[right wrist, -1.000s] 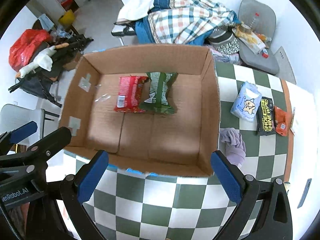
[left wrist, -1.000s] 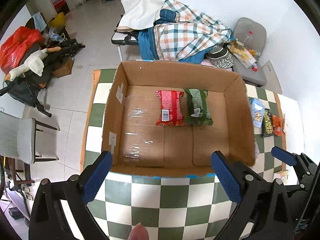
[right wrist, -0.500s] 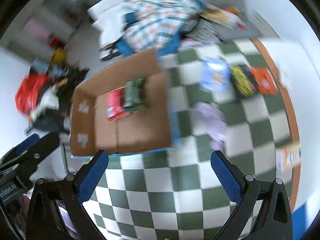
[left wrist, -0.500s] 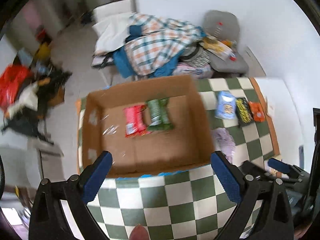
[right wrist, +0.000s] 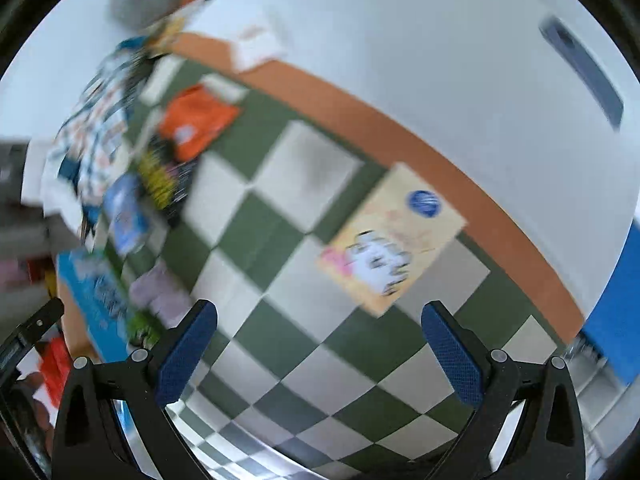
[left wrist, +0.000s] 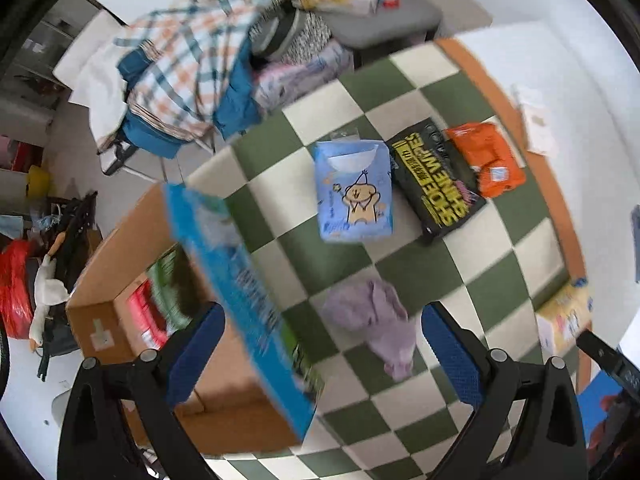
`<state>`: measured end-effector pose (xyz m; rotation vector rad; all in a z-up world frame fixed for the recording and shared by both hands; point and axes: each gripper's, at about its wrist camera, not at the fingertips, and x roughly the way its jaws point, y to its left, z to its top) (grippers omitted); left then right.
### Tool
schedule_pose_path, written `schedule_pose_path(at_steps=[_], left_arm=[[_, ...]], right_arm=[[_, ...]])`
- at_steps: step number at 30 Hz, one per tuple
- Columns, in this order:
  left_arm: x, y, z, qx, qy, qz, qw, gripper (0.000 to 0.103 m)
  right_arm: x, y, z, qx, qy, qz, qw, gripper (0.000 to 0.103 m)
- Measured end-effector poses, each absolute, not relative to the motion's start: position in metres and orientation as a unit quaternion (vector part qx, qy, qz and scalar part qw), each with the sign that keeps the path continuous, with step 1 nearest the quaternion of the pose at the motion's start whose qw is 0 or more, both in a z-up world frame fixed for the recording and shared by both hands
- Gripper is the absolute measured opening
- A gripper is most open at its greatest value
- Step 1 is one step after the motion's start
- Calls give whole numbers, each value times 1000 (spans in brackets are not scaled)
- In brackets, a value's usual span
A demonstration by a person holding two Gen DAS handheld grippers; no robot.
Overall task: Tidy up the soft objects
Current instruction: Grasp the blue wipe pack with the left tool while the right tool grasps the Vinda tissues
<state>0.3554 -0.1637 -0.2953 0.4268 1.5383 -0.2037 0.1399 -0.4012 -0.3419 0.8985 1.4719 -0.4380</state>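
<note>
Both claws, left (left wrist: 320, 344) and right (right wrist: 318, 348), wide open, empty, above checkered table (right wrist: 288, 364).

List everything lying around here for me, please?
cardboard box: one, brown with blue outer side, left on the table
packets in box: two, red and green
tissue pack: one, light blue, mid-table
black pack: one, yellow lettering, right of the tissue pack
orange pack: one, beside the black pack
cloth: one, lilac, crumpled, near side
yellow pack: one, by the table's edge
checked table: one, green and white
left tool: open, empty
right tool: open, empty
</note>
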Motion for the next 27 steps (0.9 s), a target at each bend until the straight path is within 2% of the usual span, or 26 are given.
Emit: schedule_pose_path(at_steps=[6,15,20,24,27], left_arm=[[396,-188,-359,181,736,-87,646,101],[428,-198,-420,177,770,-74,608,101],[435,-199,-437,178,775,-71,602,101],[436,-196,-444,173,776,-70,602,101],[439,-192,-448,172,774,-70,605,94]], right_arm=[[136,-429,-384,450,639,-211,586,103],[154,-431,-405,450,644,-241,570,103],[154,-431,-417,441,662,-243,555,97],[153,-428,-426,447,666,-244,545,88],[155,-425,-426,438,668,-248,549,86]])
